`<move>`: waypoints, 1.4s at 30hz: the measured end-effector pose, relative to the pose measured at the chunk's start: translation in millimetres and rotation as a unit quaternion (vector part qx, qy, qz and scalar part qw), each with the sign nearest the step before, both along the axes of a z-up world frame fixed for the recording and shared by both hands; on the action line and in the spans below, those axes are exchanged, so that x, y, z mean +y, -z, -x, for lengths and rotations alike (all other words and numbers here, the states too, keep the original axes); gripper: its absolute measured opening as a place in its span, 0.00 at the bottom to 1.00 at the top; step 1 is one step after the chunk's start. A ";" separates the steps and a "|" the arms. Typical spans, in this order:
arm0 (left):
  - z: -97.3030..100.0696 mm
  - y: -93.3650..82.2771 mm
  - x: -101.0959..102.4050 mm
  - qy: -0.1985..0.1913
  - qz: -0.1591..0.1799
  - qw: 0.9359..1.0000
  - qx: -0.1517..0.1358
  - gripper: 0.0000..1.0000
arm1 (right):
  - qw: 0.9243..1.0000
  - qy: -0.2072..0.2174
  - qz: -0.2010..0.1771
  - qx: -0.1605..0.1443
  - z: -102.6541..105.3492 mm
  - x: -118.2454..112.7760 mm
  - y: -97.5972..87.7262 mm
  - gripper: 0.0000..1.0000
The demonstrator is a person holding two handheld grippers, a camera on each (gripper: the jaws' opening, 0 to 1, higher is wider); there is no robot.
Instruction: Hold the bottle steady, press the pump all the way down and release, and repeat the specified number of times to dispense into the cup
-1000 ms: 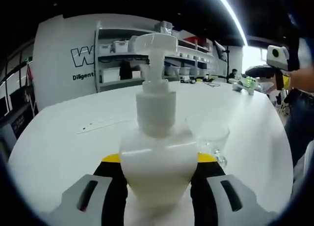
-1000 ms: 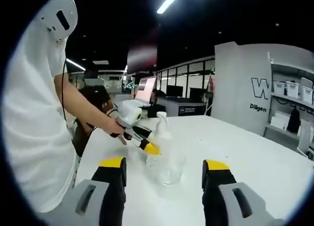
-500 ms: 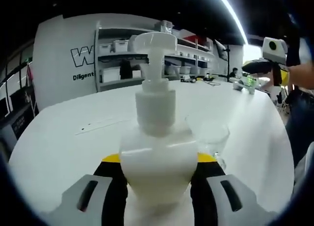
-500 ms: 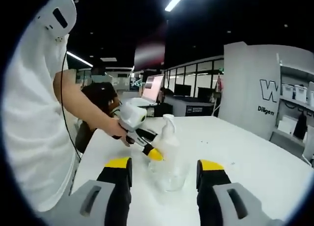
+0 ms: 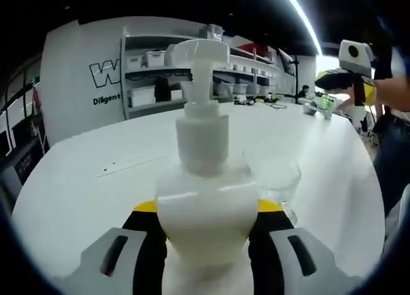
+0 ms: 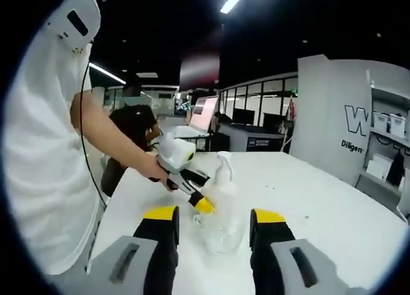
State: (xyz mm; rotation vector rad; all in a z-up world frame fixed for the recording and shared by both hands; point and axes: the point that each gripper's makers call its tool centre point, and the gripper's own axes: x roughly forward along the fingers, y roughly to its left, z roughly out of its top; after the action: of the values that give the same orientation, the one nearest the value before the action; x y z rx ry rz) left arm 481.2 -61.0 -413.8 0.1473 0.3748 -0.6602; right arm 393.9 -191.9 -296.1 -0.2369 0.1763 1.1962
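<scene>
A white pump bottle (image 5: 205,199) stands upright on the white table (image 5: 83,179), and my left gripper (image 5: 206,208) is shut on its body. Its pump head (image 5: 198,54) is up. A clear cup (image 5: 274,178) sits just right of the bottle, under the spout side. My right gripper (image 5: 349,70) hangs in the air far off at the upper right. In the right gripper view, my right gripper (image 6: 214,215) is open with nothing between its jaws. Beyond them stand the cup (image 6: 221,234) and the bottle (image 6: 221,186), which the left gripper (image 6: 182,160) holds.
Shelves with white bins (image 5: 154,77) and a lettered wall panel (image 5: 96,77) stand behind the table. A person in a white shirt (image 6: 45,167) stands at the table's left edge in the right gripper view. A monitor (image 6: 205,112) and desks lie farther back.
The right gripper's jaws have narrowed somewhat and its view has drawn a little closer to the bottle and cup. The left gripper still holds the bottle in place, pump up.
</scene>
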 end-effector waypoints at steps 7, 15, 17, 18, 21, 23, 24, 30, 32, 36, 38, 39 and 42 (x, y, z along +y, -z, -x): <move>-0.3 1.0 0.1 0.001 -0.004 1.000 0.002 0.47 | 1.000 -0.016 0.010 -0.009 -4.9 12.3 -4.6 0.28; -0.1 1.5 0.1 0.001 -0.007 1.000 0.003 0.47 | 0.999 -0.028 0.014 -0.005 -8.5 21.9 -5.5 0.24; -0.1 1.5 -0.1 0.001 -0.006 1.000 0.002 0.47 | 0.999 -0.031 0.017 -0.008 -11.0 24.2 -5.9 0.23; 0.0 1.5 -0.1 0.001 -0.006 1.000 0.002 0.47 | 0.999 -0.030 0.017 -0.010 -11.2 24.5 -6.0 0.24; 0.0 1.9 -0.1 0.002 -0.007 1.000 0.003 0.47 | 0.999 -0.033 0.020 -0.011 -12.4 26.3 -5.7 0.22; 0.2 2.2 -0.2 0.002 -0.008 1.000 0.004 0.47 | 0.999 -0.037 0.023 -0.014 -13.0 29.5 -4.4 0.21; -0.1 2.2 -0.3 0.003 -0.010 1.000 0.003 0.47 | 0.999 -0.038 0.026 -0.012 -13.8 31.2 -3.5 0.21; -0.3 2.9 0.0 0.003 -0.012 1.000 0.004 0.47 | 0.998 -0.048 0.040 -0.021 -19.0 38.0 -3.0 0.10; -0.5 3.1 0.4 0.003 -0.012 1.000 0.004 0.47 | 0.998 -0.050 0.039 -0.022 -19.8 40.7 -4.5 0.10; -0.7 3.4 0.2 0.003 -0.012 1.000 0.006 0.46 | 0.997 -0.054 0.043 -0.018 -21.4 43.9 -5.1 0.07; -0.5 3.6 0.3 0.004 -0.012 1.000 0.006 0.46 | 0.997 -0.057 0.041 -0.019 -21.3 45.5 -7.0 0.07; -0.5 3.7 0.2 0.004 -0.012 1.000 0.006 0.46 | 0.997 -0.056 0.042 -0.015 -21.4 46.3 -6.8 0.07; -0.6 4.0 0.3 0.005 -0.014 1.000 0.007 0.46 | 0.997 -0.059 0.047 -0.025 -25.9 48.7 -9.1 0.04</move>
State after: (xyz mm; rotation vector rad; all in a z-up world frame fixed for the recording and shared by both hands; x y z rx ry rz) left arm 481.8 -60.6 -417.8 0.1706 0.3967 -0.6666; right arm 419.9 -143.2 -287.0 -0.3642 0.1769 1.3001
